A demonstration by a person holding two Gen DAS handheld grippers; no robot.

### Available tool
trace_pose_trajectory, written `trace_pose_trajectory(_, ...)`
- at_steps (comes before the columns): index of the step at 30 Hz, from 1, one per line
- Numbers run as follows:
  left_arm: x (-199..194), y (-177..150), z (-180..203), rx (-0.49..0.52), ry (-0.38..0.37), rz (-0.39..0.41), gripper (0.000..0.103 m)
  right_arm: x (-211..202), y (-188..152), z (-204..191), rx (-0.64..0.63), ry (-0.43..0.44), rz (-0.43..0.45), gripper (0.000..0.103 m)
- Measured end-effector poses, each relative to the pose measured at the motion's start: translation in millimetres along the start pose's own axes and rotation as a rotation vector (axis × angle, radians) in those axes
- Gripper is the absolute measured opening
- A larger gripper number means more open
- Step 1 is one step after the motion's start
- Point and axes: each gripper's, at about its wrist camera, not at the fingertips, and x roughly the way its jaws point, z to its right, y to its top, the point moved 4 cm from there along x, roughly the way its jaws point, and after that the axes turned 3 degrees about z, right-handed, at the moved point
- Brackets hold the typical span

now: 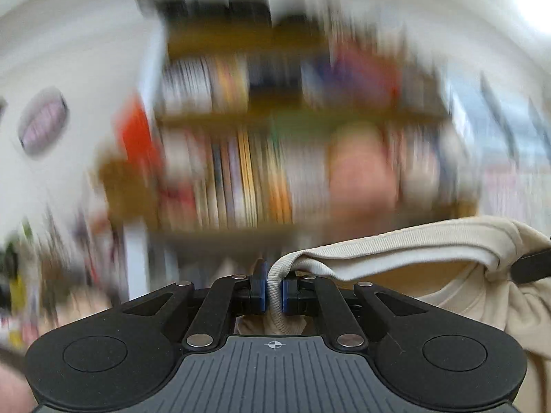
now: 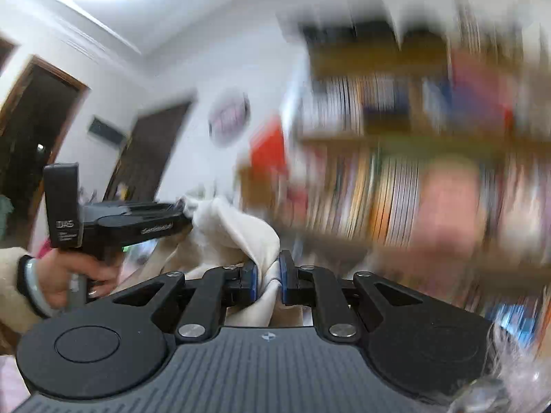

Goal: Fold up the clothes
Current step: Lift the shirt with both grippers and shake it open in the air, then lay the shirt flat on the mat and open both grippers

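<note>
Cream ribbed garment (image 1: 396,251) held aloft before blurred bookshelf (image 1: 241,172), pinched at both ends: left gripper (image 1: 274,290) clamped on hem, right gripper (image 2: 268,280) clamped on fold. Long axis left–right between grippers; neither nearer.

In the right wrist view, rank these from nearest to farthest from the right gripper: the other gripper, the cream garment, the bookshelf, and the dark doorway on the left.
1. Cream garment: pinched in the right gripper, touching it.
2. Left gripper: just left and ahead, clamped on the same cloth.
3. Bookshelf, ahead right, and dark doorway, far left: both far behind; blur makes them too close to call.
</note>
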Motion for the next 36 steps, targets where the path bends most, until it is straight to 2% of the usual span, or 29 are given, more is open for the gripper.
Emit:
trace_pose_trajectory(1,23,-22,2,-0.002,-0.022,-0.098,0.015,9,-4,5,0.034,0.007,-0.039,0.011)
trace_pose_trajectory(2,45,-57,8,0.000,-0.058,-0.238,0.017,18,-9,11,0.069,0.015,-0.078,0.011)
trace_pose_trajectory(5,66,-142,33,0.057,-0.167,-0.540,0.022,50,-30,27,0.170,0.027,-0.212,0.011)
trace_pose_trajectory(7,78,-197,49,0.096,-0.240,-0.740,0.030,100,-94,32,0.190,-0.022,-0.374,0.011)
trace_pose_trajectory(8,76,-217,57,0.121,-0.277,-0.807,0.034,118,-122,32,0.190,-0.043,-0.445,0.011)
trace_pose_trajectory(10,48,-237,73,0.185,-0.345,-0.824,0.043,144,-167,26,0.180,-0.058,-0.540,0.011)
trace_pose_trajectory(12,19,-252,81,0.188,-0.372,-0.829,0.050,158,-183,23,0.146,-0.068,-0.564,0.011)
trace_pose_trajectory(14,-3,-260,74,0.153,-0.346,-0.850,0.052,169,-196,26,0.130,-0.076,-0.581,0.011)
trace_pose_trajectory(18,-34,-276,53,0.080,-0.262,-0.904,0.055,191,-212,37,0.092,-0.162,-0.606,0.012)
trace_pose_trajectory(20,-39,-283,41,0.052,-0.193,-0.934,0.056,199,-227,47,0.098,-0.209,-0.632,0.019)
trace_pose_trajectory(21,-42,-286,37,0.049,-0.174,-0.938,0.056,201,-232,51,0.101,-0.225,-0.642,0.026)
trace_pose_trajectory(23,-43,-289,30,0.060,-0.148,-0.938,0.056,196,-236,52,0.105,-0.218,-0.635,0.031)
trace_pose_trajectory(25,-42,-294,27,0.095,-0.138,-0.932,0.056,184,-235,51,0.126,-0.201,-0.623,0.042)
trace_pose_trajectory(28,-35,-304,19,0.122,-0.090,-0.971,0.056,156,-228,49,0.155,-0.181,-0.601,0.053)
trace_pose_trajectory(31,-37,-312,1,0.023,-0.052,-1.001,0.056,120,-222,46,0.185,-0.179,-0.583,0.056)
trace_pose_trajectory(33,-43,-316,-11,-0.085,-0.035,-1.009,0.059,93,-221,44,0.257,-0.188,-0.575,0.060)
trace_pose_trajectory(36,-51,-329,-25,-0.264,-0.011,-1.019,0.060,59,-225,31,0.403,-0.147,-0.584,0.062)
